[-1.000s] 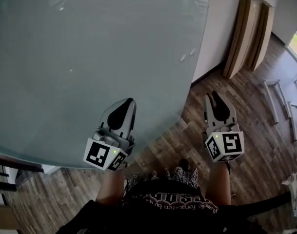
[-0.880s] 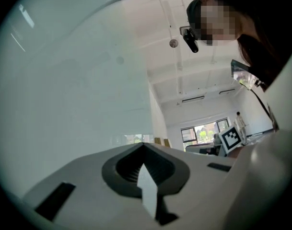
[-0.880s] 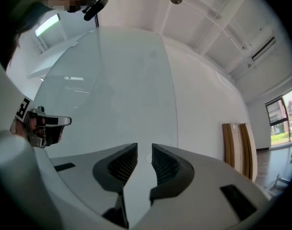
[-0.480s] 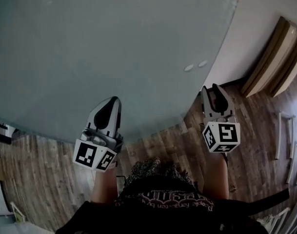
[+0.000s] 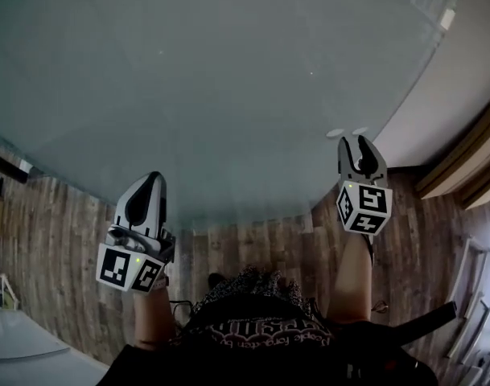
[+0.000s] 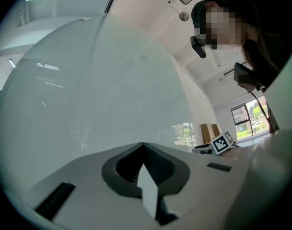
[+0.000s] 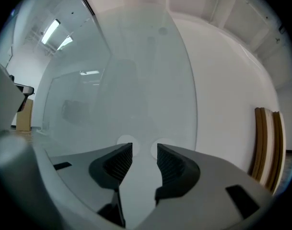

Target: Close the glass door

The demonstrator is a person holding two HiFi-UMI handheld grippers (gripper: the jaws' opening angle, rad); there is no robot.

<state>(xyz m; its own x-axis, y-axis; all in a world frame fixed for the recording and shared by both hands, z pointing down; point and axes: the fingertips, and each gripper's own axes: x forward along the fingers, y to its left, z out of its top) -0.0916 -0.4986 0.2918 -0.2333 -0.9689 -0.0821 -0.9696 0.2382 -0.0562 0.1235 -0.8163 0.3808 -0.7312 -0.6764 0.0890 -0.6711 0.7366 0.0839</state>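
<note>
glass door | long axis upright | face toward person | free edge right

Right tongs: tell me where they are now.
In the head view the right tongs sit at right, tips close to two round discs near the glass door edge; they have just been opening, with nothing between them.

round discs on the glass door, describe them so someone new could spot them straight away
Take the big pale green glass door filling the top of the head view and follow it to its right edge, beside the white wall. Close to that edge sit two small pale round discs side by side, the only matched pair on the plain pane.
</note>
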